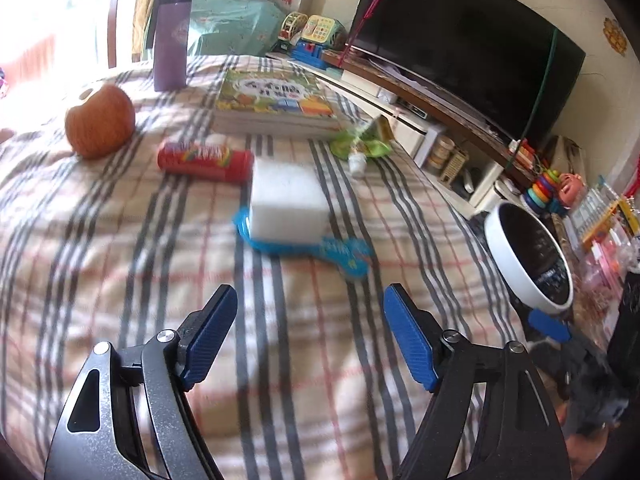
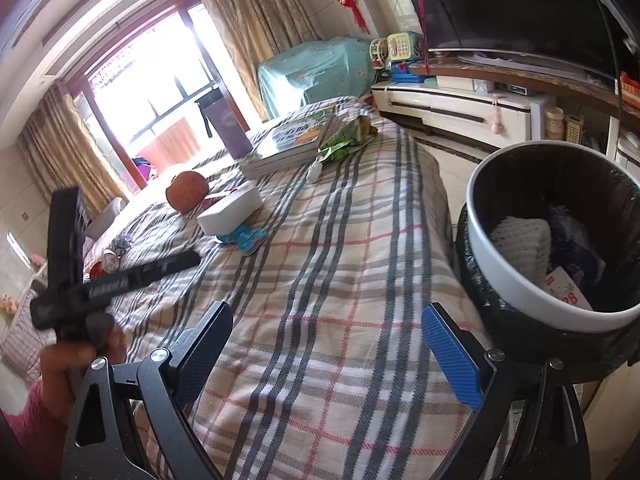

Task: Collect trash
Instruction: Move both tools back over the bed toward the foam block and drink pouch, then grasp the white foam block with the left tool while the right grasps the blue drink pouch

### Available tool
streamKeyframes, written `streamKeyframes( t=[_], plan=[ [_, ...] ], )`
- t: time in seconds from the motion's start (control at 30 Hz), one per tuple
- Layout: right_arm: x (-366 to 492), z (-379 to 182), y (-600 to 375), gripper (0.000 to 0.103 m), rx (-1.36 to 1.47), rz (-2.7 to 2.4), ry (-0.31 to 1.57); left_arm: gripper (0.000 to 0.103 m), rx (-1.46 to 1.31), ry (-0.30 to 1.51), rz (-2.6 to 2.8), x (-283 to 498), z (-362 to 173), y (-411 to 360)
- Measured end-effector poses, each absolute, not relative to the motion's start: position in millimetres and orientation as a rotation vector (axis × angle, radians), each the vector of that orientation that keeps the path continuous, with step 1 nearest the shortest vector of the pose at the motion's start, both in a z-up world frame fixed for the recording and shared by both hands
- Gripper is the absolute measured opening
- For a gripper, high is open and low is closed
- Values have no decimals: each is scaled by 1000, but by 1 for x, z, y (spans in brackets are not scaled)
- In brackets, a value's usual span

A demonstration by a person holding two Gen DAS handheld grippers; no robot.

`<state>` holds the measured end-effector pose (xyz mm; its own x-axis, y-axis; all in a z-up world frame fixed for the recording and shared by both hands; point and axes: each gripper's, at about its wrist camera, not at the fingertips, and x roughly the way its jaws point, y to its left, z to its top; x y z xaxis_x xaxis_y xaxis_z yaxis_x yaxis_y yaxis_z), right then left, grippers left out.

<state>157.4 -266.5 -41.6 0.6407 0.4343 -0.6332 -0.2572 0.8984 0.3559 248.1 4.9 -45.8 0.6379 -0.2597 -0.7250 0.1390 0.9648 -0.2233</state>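
Both grippers are hanging over the plaid blanket with nothing in them: the left gripper has its blue pads spread wide apart, and the right gripper is just as wide open. Trash-wise, straight ahead of the left gripper, a little way off, there's a white foam block sitting on top of a blue toy guitar. Beyond that and off to the left lies a red tube on its side, with an orange pumpkin-looking thing further left. The crumpled green wrapper is up and to the right of the block, right against the corner of the picture book stack, with a small white bottle just beside it. A purple tumbler stands upright at the far end. From the right wrist view, the trash bin, white rim with a black liner, sits just right of the blanket's edge, close to the right gripper's right finger, and it's already got some paper and cloth-ish stuff inside.
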Motion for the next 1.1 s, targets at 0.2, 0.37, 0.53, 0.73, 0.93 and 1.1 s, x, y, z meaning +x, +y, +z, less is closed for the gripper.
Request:
streamKeyframes(
  t=[0.2,0.37,0.53,0.73,0.93,1.1],
  plan=[
    [167,-48,-260,96,233,410,808,79,-93,838,-194,287,-47,-1],
    [181,-51,-249,96,212,423,832,56,-58,850,-183,308,-60,-1],
    [195,-52,-228,95,123,446,838,49,-121,821,-192,289,-55,20],
    [220,-58,-193,79,22,518,873,49,-222,795,-156,235,-53,67],
    [248,-61,-148,66,-72,588,871,50,-246,846,-164,215,-75,90],
    [266,-63,-117,67,-148,631,851,62,-268,851,-153,212,-80,94]
  ],
)
